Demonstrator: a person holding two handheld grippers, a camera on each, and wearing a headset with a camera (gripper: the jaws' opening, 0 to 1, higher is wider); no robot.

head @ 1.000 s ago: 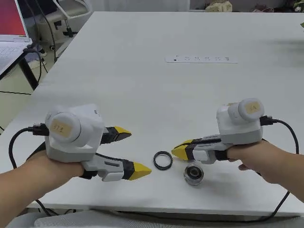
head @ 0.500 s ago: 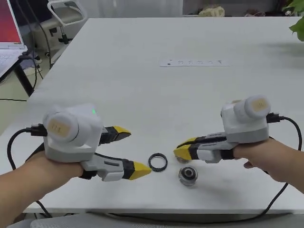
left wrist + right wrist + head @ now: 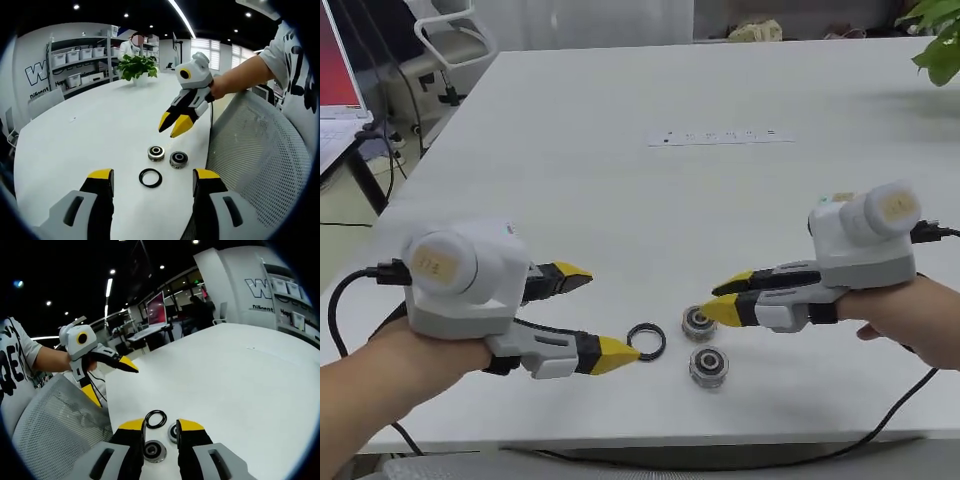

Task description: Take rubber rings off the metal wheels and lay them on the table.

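Your worktop point(image 3: 620, 180) is a broad, plain white slab, with a white power strip point(image 3: 720, 137) lying flat toward its far side. Past the far-left corner stand an office chair point(image 3: 455, 30) and a red-lit screen point(image 3: 335, 70), and the green leaves of a plant point(image 3: 935, 45) hang in at the far right. The left gripper view shows shelves point(image 3: 80, 65) stacked with storage bins, ceiling spotlights point(image 3: 76, 7), and wall lettering point(image 3: 37, 75): a large "W" above a line that begins "Different", the rest cut off. The round yellow stickers on your grippers carry marks too blurred to read. Your left tongs point(image 3: 593, 311) stand wide apart with nothing between them. The loose rubber ring point(image 3: 646, 341) lies flat on the worktop just right of their nearer tip. Your right tongs point(image 3: 724, 298) are only slightly apart and empty, held just above the far metal wheel point(image 3: 698, 322). The near metal wheel point(image 3: 708, 366) sits close beside it, and both are just right of the ring.
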